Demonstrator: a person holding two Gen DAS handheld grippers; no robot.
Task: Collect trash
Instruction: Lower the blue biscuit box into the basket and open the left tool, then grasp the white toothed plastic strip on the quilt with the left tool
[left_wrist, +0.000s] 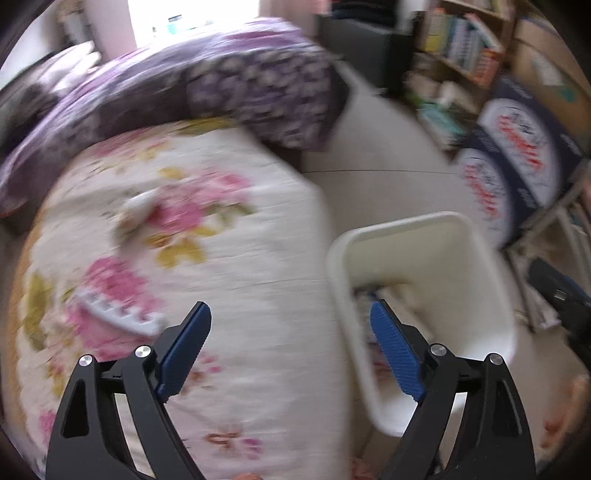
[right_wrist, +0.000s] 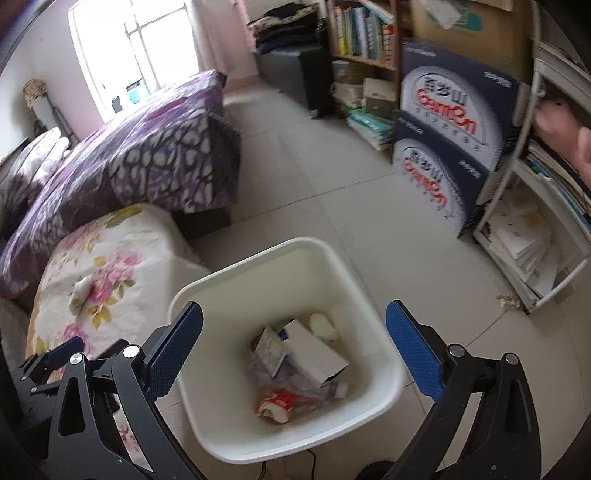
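Observation:
A white bin (right_wrist: 258, 254) stands on the floor beside the bed; it holds a white box (right_wrist: 314, 350), a paper packet (right_wrist: 269, 347) and a red crumpled wrapper (right_wrist: 280, 402). My right gripper (right_wrist: 294, 306) hangs over the bin, open and empty. My left gripper (left_wrist: 290, 306) is open too, with nothing between its pads, straddling the edge of the floral bedspread (left_wrist: 240, 258) and the bin (left_wrist: 406, 221). On the bedspread lie a crumpled white tissue (left_wrist: 138, 206) and a pale ridged piece (left_wrist: 118, 314), just left of the left finger. The left wrist view is blurred.
A purple patterned quilt (right_wrist: 147, 155) lies folded on the far part of the bed. Two dark printed boxes (right_wrist: 450, 147) are stacked on the tiled floor (right_wrist: 332, 184) to the right, beside a white rack (right_wrist: 535, 240) of papers and a bookshelf (right_wrist: 362, 37).

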